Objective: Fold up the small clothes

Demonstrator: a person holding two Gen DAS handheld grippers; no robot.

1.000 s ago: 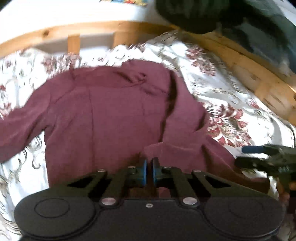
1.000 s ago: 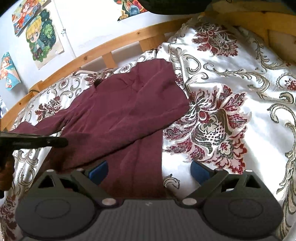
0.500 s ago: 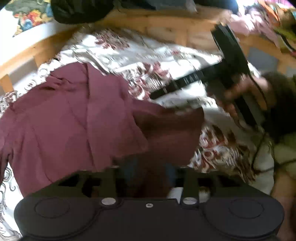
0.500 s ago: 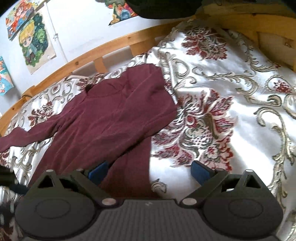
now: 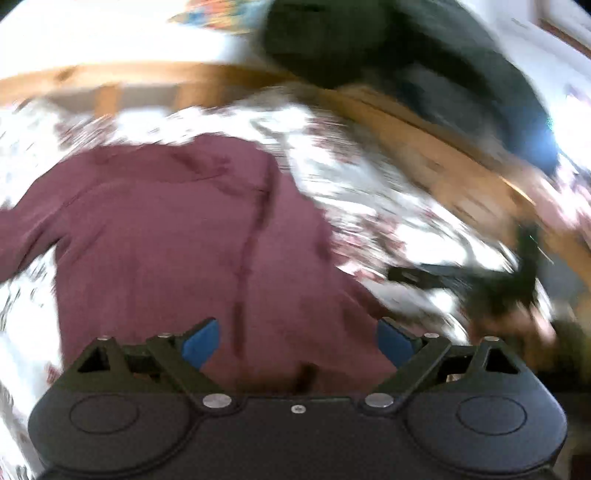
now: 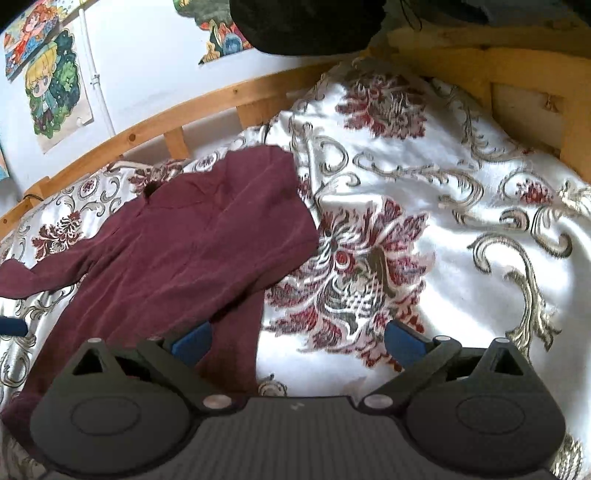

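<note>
My left tongs (image 5: 298, 341) have just been opening and stand spread, nothing pinched; my right tongs (image 6: 297, 341) are spread too. The maroon long-sleeved knit top (image 6: 192, 251) lies on the floral satin bedspread (image 6: 461, 236), 1 side folded in. Next I'd take the outstretched sleeve (image 6: 40, 273).

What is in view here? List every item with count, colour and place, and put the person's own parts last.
Sweater: one, maroon, spread on the bedspread, one side folded in, one sleeve out to the side.
Bedspread: one, white with red and gold floral print, covering the bed.
Bed rail: one, light wood, along the wall.
Posters: several, colourful cartoons, on the white wall.
Dark bundle: one, black, above the rail.
Left gripper: black, blue pads, jaws just opened, over the sweater hem.
Right gripper: black, blue pads, jaws open.
</note>
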